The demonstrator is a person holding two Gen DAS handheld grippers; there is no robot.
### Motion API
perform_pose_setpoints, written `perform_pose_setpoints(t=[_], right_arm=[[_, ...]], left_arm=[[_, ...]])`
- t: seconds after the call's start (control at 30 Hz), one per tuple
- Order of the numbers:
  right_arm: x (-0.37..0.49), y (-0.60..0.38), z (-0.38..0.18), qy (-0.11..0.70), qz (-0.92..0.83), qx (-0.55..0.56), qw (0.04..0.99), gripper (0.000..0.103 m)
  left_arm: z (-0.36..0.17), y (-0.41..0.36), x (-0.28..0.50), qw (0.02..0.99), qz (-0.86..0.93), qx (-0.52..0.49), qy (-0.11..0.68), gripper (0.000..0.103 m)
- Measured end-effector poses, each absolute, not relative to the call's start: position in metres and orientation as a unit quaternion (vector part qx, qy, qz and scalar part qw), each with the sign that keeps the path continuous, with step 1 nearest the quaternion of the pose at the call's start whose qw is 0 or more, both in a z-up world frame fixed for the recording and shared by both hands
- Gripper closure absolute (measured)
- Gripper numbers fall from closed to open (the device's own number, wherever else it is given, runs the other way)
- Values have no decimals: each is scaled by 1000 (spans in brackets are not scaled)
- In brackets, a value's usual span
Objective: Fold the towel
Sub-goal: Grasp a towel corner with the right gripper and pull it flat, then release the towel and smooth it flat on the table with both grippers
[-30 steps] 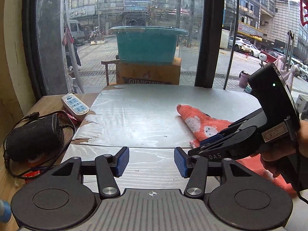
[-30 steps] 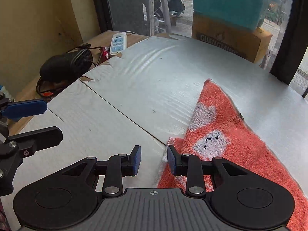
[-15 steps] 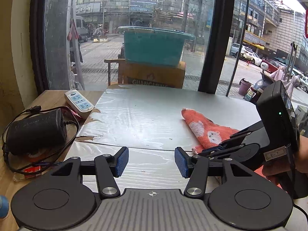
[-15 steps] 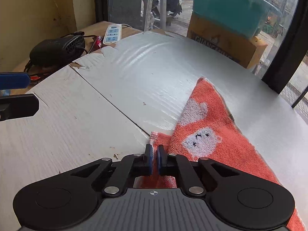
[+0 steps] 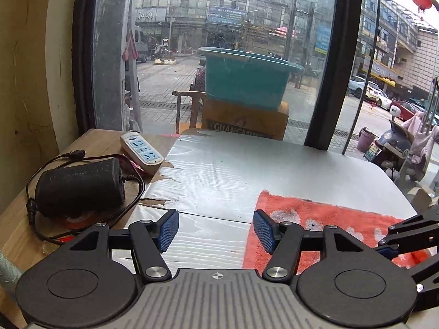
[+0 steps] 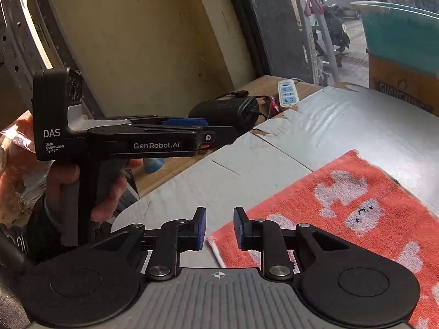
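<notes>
Both grippers stood with jaws apart, holding nothing. The towel point(image 6: 343, 213) lay flat on the table point(image 6: 274, 170); its near corner sat just ahead of my right gripper point(image 6: 219, 231). My left gripper point(image 5: 215, 230) hovered beside the towel's left edge. Best practice: pinch each near corner fully, then lift evenly.

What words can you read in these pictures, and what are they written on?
"DAS" and "Data Acquisition System": on the rear block of the black left hand-held gripper.
"GenRobot.AI": on that gripper's side.
"GUANGMING", partly cut off by the table: on the brown cardboard box under the teal plastic tub.
Shop signs on the street buildings, and the white power strip markings: too blurred or too small to read.
The orange towel has pictures only.
</notes>
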State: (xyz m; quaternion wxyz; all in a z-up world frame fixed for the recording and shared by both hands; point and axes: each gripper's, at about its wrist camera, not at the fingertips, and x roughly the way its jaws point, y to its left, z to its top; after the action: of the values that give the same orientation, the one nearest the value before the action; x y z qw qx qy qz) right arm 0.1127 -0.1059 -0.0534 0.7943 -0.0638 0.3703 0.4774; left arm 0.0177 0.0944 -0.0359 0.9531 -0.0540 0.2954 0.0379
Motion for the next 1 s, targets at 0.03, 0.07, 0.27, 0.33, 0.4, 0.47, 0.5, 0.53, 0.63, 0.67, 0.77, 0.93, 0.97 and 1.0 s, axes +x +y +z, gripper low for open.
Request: perform_pose_setpoints(t=[0.03, 0.07, 0.27, 0.33, 0.4, 0.47, 0.5, 0.53, 0.63, 0.67, 0.77, 0.93, 0.97, 1.0], right_arm=[[123, -123, -55, 377, 425, -62, 821, 77], [134, -140, -56, 383, 370, -59, 844, 77], [181, -226, -73, 430, 166, -72, 885, 77], [187, -240, -80, 439, 141, -61, 885, 77], [193, -248, -89, 452, 134, -54, 880, 77], [199, -245, -96, 463, 143, -55, 873, 76], [200, -240, -97, 456, 148, -65, 875, 76], [201, -234, -97, 449, 154, -75, 877, 76], [212, -209, -97, 432, 186, -98, 877, 76], [217, -200, -98, 428, 205, -102, 874, 76], [223, -179, -95, 415, 221, -127, 873, 76], [196, -195, -66, 373, 225, -81, 896, 76], [184, -200, -63, 377, 236, -72, 893, 76], [172, -202, -61, 377, 243, -75, 891, 76]], left_arm=[[-40, 88, 20, 952, 30, -46, 303, 40], [-46, 81, 27, 949, 15, -39, 311, 40], [-73, 37, 72, 942, -39, 2, 333, 40], [-79, 24, 88, 940, -53, 13, 336, 40], [-85, 14, 102, 935, -73, 16, 347, 39], [-92, 9, 113, 928, -71, 11, 366, 39], [-96, 6, 119, 924, -71, 10, 376, 39], [-98, 6, 121, 922, -70, 9, 380, 39], [-105, 4, 124, 918, -53, 18, 392, 38], [-107, 5, 123, 919, -40, 24, 391, 36], [-106, 15, 118, 920, 2, 29, 391, 32], [-102, 40, 108, 919, 39, 21, 393, 26], [-100, 42, 105, 920, 44, 20, 390, 27], [-96, 43, 99, 922, 50, 21, 382, 27]])
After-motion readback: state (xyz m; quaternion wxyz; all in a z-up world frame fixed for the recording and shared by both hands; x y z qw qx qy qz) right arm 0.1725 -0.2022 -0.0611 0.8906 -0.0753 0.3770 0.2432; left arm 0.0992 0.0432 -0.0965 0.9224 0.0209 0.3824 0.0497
